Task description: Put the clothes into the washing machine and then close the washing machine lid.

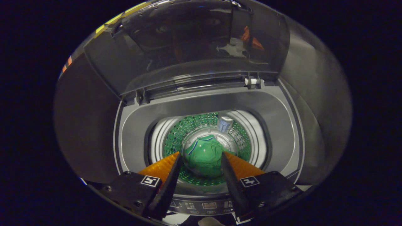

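1 green shirt [204,155] lies at the bottom of the washer drum [243,138], beyond the tongs [201,157], which are spread and hold nothing. Shirt looks soft, light, limp. Lid [188,40] stands upright: rigid, likely best pushed at its top edge.

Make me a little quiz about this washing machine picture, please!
1. True or false: the lid is shut.
2. Where is the green garment? A) at the bottom of the drum B) hanging on the rim C) pinched by the fingers
3. Are the gripper fingers spread apart or closed together?

Key: 1 false, the lid stands raised. 2 A. 3 spread apart, holding nothing, above the opening.
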`<state>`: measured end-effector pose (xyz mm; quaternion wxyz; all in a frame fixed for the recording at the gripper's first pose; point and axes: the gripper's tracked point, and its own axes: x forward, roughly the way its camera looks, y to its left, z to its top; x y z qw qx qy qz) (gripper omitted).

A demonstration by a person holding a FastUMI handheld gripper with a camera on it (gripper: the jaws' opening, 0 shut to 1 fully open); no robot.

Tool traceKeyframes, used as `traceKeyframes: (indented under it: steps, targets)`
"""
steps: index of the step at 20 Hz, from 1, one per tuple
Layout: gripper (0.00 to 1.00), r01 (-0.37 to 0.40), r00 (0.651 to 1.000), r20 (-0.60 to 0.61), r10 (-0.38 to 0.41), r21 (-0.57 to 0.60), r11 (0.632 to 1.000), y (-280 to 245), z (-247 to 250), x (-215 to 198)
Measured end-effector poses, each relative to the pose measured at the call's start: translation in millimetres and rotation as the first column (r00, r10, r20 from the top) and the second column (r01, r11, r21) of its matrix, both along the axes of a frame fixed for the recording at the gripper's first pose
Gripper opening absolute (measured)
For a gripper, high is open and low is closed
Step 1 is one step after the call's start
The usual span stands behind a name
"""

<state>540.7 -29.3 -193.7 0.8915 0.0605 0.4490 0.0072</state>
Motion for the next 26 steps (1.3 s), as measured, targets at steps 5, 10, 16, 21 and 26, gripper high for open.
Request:
traceKeyframes:
  steps: [5, 10, 16, 21, 26]
  targets:
    - [0.79, -0.035, 0.997, 0.061, 0.038, -0.044, 0.998, 2.4, 9.9, -6.9]
    - [0.79, -0.085, 0.981, 0.162, 0.104, -0.121, 0.989, 7.5, 31.2, -15.5]
    - [0.79, -0.123, 0.94, 0.291, 0.179, -0.2, 0.972, 15.7, 73.4, -26.3]
    - [0.79, -0.091, 0.915, 0.368, 0.164, -0.208, 0.974, 13.9, 101.5, -28.3]
    - [0.79, -0.051, 0.9, 0.42, 0.121, -0.174, 0.983, 6.7, 131.2, -18.3]
